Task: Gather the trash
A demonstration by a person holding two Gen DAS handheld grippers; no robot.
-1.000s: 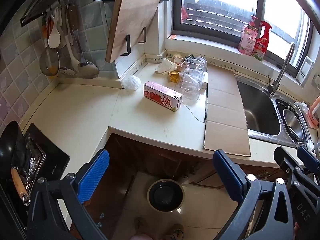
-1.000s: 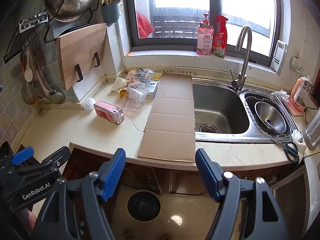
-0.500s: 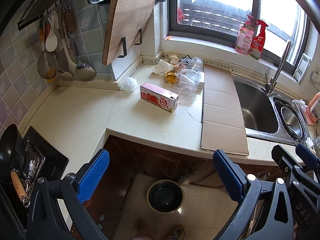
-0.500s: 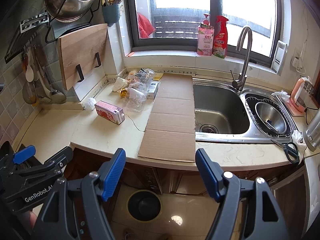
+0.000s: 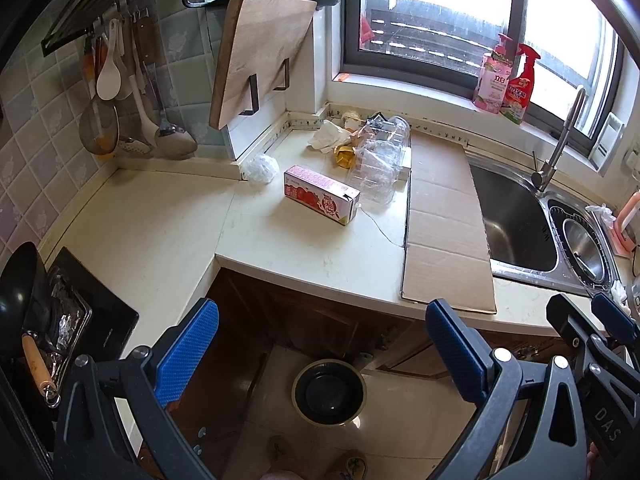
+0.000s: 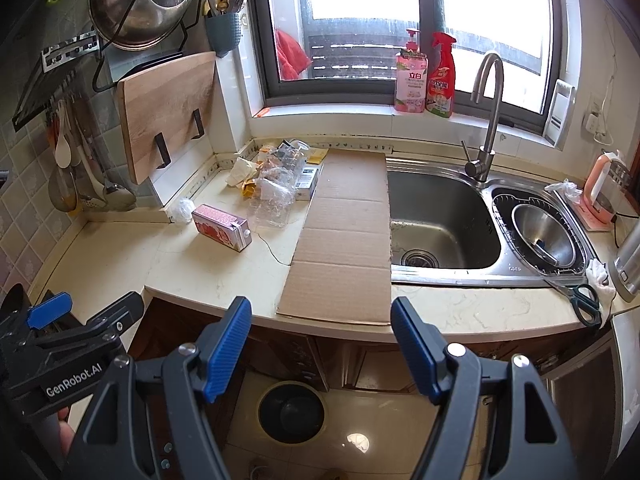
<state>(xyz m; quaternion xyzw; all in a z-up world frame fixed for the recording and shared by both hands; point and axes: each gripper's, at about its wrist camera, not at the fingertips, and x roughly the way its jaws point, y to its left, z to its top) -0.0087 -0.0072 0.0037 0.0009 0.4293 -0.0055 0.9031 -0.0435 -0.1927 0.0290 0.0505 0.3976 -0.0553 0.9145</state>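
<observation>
Biggest thing is the cream countertop (image 5: 168,224), with a flattened cardboard sheet (image 6: 340,240) lying along the left edge of the steel sink (image 6: 440,224). The sink basin only shows whole in the right wrist view, which also catches the scissors (image 6: 586,302) at 4 o'clock and a pot lid (image 6: 144,4) hung up at 11 o'clock. The left wrist view instead gets the black wok (image 5: 18,292) and stove down at 8 o'clock (the right one misses those entirely).

The trash sits around 12 o'clock in both views: a pink carton (image 5: 320,194) lying on its side, crumpled clear plastic (image 5: 376,168) just behind it, a white tissue wad (image 5: 326,138) toward the corner, and a small balled-up white bag (image 5: 262,166) by the cutting board's base. A dark trash bin (image 5: 329,394) stands on the floor under the counter, at 6 o'clock.

The left gripper (image 5: 320,344) and the right gripper (image 6: 320,344) both hang off the counter edge, blue pads spread wide with nothing between them.

Compared with a second ago, the left view has crept in and dipped a bit, so the carton sits lower in frame; the right view has barely shifted.
</observation>
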